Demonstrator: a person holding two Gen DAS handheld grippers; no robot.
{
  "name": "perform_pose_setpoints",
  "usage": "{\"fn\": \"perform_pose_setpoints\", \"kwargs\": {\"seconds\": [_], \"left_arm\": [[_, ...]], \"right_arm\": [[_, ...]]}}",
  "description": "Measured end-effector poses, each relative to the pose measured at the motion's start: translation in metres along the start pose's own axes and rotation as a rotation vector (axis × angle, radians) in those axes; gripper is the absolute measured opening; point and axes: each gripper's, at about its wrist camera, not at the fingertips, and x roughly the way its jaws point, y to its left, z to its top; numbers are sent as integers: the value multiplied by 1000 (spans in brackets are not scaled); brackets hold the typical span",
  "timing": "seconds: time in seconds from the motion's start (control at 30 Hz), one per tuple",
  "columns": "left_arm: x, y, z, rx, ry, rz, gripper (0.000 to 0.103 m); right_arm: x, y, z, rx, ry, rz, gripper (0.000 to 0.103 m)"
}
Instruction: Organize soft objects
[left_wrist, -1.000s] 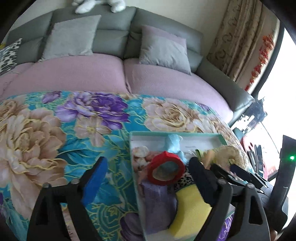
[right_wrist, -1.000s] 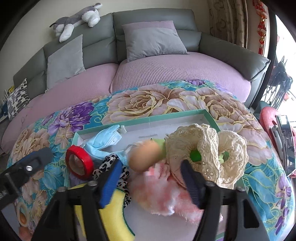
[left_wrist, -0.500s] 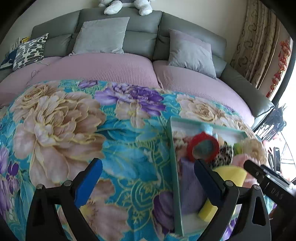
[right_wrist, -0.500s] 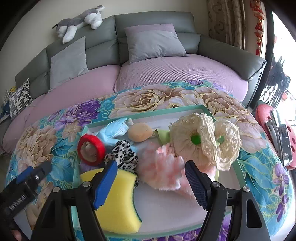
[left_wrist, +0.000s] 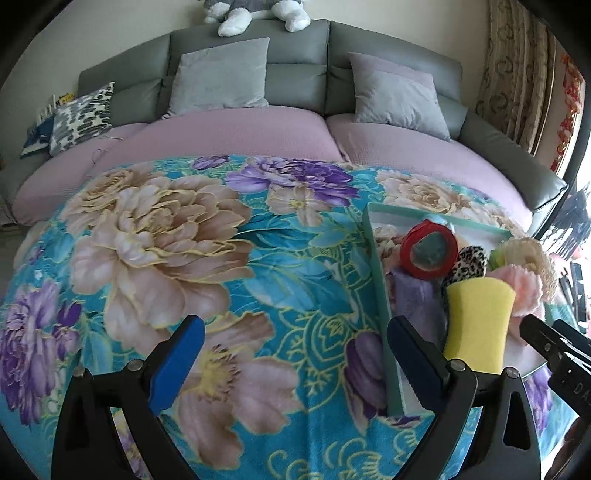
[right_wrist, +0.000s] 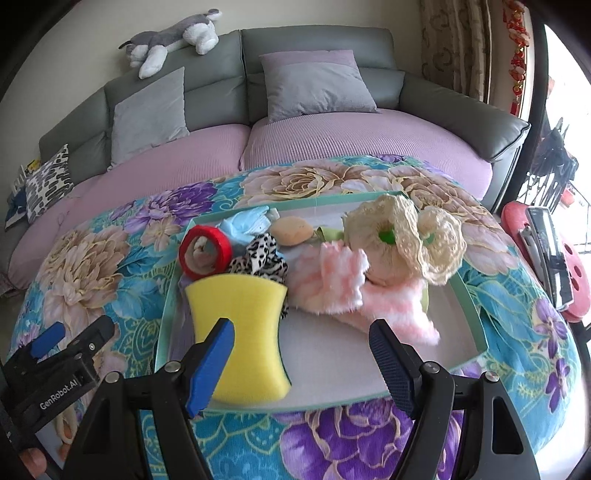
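A home living room: a grey sofa (right_wrist: 317, 48) with lilac seat covers curves along the wall, scatter cushions (right_wrist: 314, 86) lean against its back, a plush husky (right_wrist: 173, 35) lies on top, and patterned curtains (right_wrist: 454, 48) hang by a bright window.

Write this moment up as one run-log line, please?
left hand-held gripper: open, empty, over blanket | right hand-held gripper: open, empty, over tray | yellow sponge: in tray
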Motion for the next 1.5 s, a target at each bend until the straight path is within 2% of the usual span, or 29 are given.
{"fn": "perform_pose_setpoints", "kwargs": {"seconds": [0.57,1.5], "left_arm": [[-15,11,-42,65,57,124,99],[-13,22,-51,53,80,157,99]], "right_arm": [[-10,22,-41,-74,31,29,78],[4,32,-57,-107,60,29,79]]}}
